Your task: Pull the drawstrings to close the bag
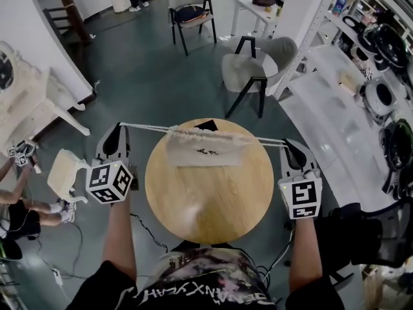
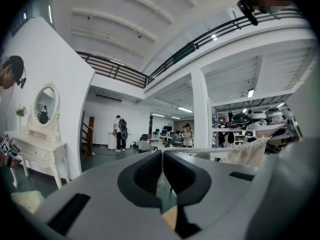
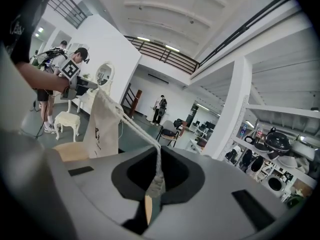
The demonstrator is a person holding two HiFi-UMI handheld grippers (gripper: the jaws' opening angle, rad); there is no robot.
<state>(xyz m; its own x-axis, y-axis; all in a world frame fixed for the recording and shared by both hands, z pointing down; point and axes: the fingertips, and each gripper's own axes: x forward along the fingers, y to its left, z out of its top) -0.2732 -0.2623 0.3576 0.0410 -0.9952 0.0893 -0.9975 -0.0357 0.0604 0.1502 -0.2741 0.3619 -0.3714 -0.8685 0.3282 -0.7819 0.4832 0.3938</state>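
A white cloth drawstring bag [image 1: 206, 150] with a small dark print hangs stretched over the round wooden table [image 1: 210, 205], its mouth gathered into folds. A white drawstring [image 1: 147, 128] runs taut from the bag's left end to my left gripper [image 1: 120, 128], which is shut on it. The other drawstring [image 1: 270, 141] runs from the right end to my right gripper [image 1: 289, 144], also shut on it. In the right gripper view the cord [image 3: 134, 128] leads from the closed jaws [image 3: 159, 156] to the bag [image 3: 102, 126]. In the left gripper view the jaws [image 2: 162, 156] are closed, with the bag [image 2: 250, 153] at right.
Two grey chairs [image 1: 255, 70] [image 1: 190, 11] stand beyond the table. White shelves with dark pans [image 1: 381, 95] line the right side. A white vanity table [image 1: 29, 102] and white stool [image 1: 64, 173] are at left. People stand at the far end of the room [image 2: 120, 132].
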